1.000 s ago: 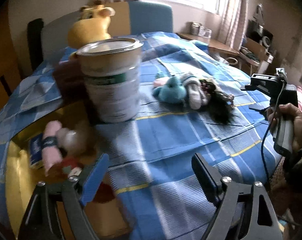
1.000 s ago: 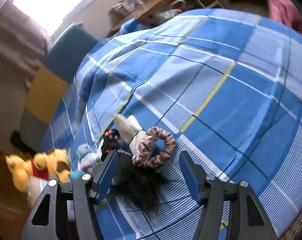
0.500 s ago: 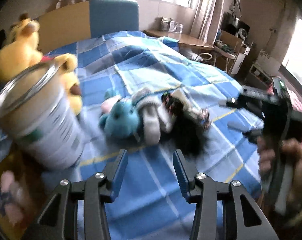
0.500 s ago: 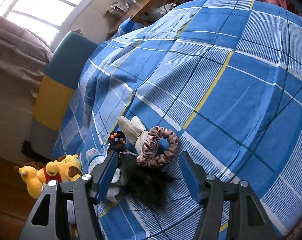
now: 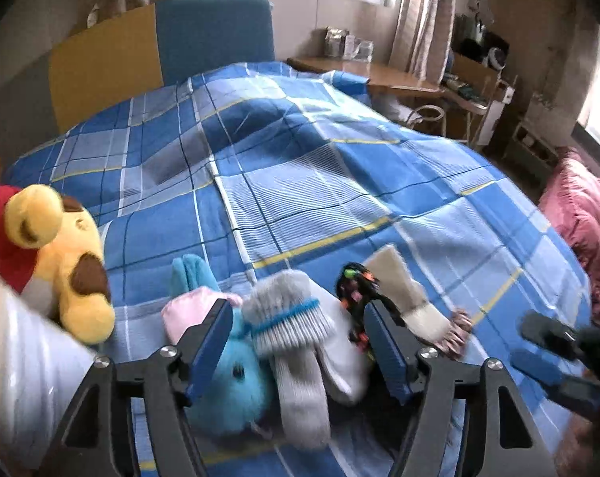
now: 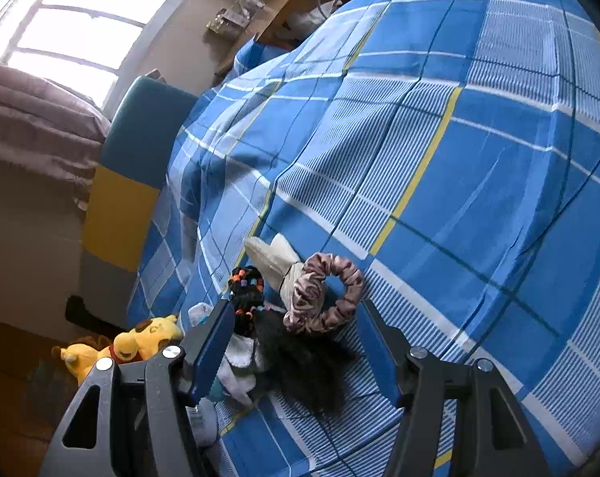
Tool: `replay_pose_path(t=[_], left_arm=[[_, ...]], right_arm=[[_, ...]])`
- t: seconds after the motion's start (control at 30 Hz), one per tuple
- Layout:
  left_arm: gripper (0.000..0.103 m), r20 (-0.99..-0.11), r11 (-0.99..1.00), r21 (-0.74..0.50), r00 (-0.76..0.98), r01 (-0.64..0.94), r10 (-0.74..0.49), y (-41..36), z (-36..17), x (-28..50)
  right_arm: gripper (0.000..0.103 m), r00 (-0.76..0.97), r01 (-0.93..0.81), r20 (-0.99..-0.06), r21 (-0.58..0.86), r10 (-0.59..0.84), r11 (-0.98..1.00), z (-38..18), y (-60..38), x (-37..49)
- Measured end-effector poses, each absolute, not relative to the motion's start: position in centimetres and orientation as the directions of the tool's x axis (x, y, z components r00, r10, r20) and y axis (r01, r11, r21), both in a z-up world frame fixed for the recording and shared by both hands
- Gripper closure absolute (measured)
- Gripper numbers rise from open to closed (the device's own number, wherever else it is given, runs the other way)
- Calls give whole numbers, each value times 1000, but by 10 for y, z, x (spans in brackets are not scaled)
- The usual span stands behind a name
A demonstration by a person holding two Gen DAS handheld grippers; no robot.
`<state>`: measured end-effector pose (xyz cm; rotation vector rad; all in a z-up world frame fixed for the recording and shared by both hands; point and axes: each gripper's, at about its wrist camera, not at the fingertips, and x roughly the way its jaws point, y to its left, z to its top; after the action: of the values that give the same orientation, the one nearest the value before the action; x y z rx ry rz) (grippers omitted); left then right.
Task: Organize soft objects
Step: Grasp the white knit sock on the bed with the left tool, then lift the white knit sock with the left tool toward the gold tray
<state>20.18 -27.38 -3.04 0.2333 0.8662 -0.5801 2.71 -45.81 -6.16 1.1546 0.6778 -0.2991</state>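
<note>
We hold the left gripper (image 5: 298,348) with fingers spread around the grey sock (image 5: 296,342) on the bed (image 5: 339,183), the right gripper (image 6: 296,348) likewise spread, its scrunchie (image 6: 323,294) at twelve o'clock.

One yellow plush bear (image 5: 57,254), one blue plush bunny (image 5: 232,373), one grey-and-white sock pair (image 5: 300,342), one beige sock (image 5: 403,290), one pink scrunchie (image 6: 323,294), one black wig (image 6: 300,353).
</note>
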Motion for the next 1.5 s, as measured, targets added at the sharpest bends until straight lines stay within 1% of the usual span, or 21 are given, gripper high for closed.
replay_pose_path(t=[0.07,0.13,0.17,0.2,0.23,0.27,0.3,0.4,0.53,0.7,0.77,0.93,1.03,1.1,1.13,1.2,1.23,1.33,1.43,1.5], left_arm=[[30,-789,832,-18,503,554,-352,-282,-43,213],[33,-808,834,-11,487,551,-332,-287,-56,220],[50,-816,832,-7,478,555,-326,-289,-59,221],[58,-822,829,3,474,559,-316,-290,-63,220],[60,-815,825,12,484,565,-319,-290,-62,217],[66,-803,819,8,492,574,-337,-287,-59,213],[67,-794,814,-12,489,581,-361,-282,-54,208],[68,-757,797,-110,469,594,-454,-261,-34,189],[67,-718,753,-181,438,633,-541,-232,-12,148],[67,-747,754,-272,362,598,-557,-188,-19,104],[67,-780,773,-268,342,575,-524,-174,-30,87],[67,-844,835,-162,365,525,-394,-156,-68,59],[62,-823,844,-165,400,511,-404,-152,-80,57],[49,-822,853,-178,402,491,-403,-151,-89,60],[46,-825,854,-207,383,478,-415,-149,-95,63],[46,-804,853,-214,409,476,-431,-145,-97,60],[46,-798,851,-180,432,494,-420,-147,-96,54],[47,-780,839,-143,462,524,-422,-147,-99,46],[47,-757,832,-146,481,536,-443,-142,-100,42],[47,-748,827,-158,482,540,-457,-141,-101,43]], right_arm=[[39,765,540,-630,740,132,401,-62,-456,29],[39,765,534,-628,743,143,404,-62,-455,31],[39,765,533,-627,744,145,404,-62,-455,32],[39,765,533,-627,744,146,404,-63,-454,32],[39,764,533,-628,743,146,406,-63,-454,32],[39,765,531,-627,743,148,407,-63,-454,33],[39,766,529,-625,744,149,408,-63,-454,33],[39,768,529,-625,743,140,410,-61,-455,32],[39,771,532,-623,743,130,405,-61,-456,30],[39,767,536,-629,738,130,409,-62,-455,30],[39,760,538,-636,732,135,417,-62,-454,32],[39,739,527,-654,710,162,467,-62,-445,40],[39,726,511,-664,695,178,506,-60,-437,46],[39,720,492,-668,684,191,539,-58,-431,50],[39,715,480,-670,677,199,558,-57,-427,53],[39,701,456,-680,660,216,597,-55,-419,58],[39,693,441,-685,650,226,618,-54,-414,61],[39,666,381,-700,617,258,689,-50,-396,71],[39,650,280,-692,602,313,748,-42,-373,81],[39,634,223,-705,559,317,799,-37,-356,86]])
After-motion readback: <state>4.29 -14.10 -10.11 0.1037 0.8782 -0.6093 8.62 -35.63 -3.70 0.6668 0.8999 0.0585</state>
